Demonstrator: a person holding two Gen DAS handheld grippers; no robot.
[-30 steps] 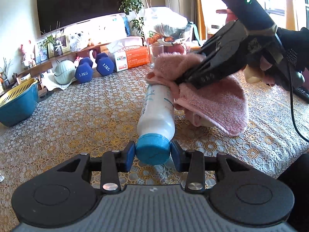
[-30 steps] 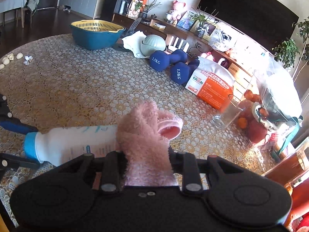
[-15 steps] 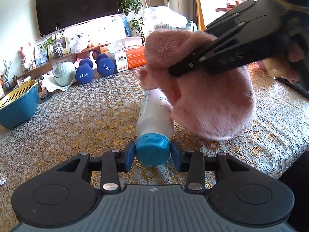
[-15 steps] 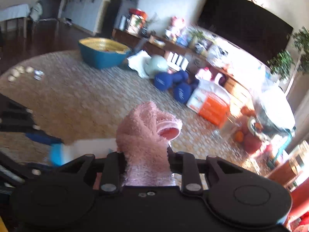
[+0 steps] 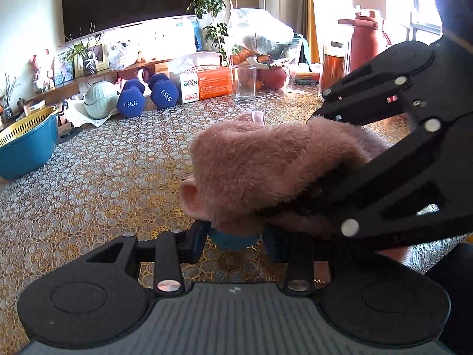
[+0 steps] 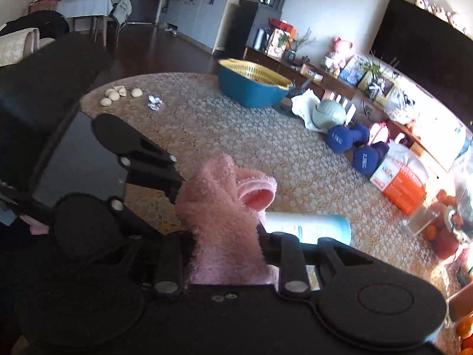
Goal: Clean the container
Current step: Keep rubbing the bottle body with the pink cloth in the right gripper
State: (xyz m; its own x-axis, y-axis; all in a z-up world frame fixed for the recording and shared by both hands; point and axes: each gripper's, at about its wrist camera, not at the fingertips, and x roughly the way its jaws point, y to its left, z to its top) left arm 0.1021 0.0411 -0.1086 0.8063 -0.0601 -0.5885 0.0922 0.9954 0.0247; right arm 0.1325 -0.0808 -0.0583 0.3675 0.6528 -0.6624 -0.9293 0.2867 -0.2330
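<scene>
A white bottle with a blue cap lies on its side on a tabletop covered in gold lace-patterned cloth. The left tool, at the near edge of the left wrist view, is pinching the cap between its two fingers. In that view most of the bottle is hidden behind a fluffy pink cloth.

The right tool comes in from the right and is clamped on the pink cloth, its fingers pressed against the bundle from both sides. The cloth sits over the cap end of the bottle, and it seems to be touching it, though the contact itself is hidden. From the right wrist view, the bottle's far end sticks out to the right of the cloth, flat on the tabletop.

Farther back on the tabletop are two blue dumbbells, an orange and white box, an empty drinking glass, and at the far left a blue basin with a yellow strainer inside.
</scene>
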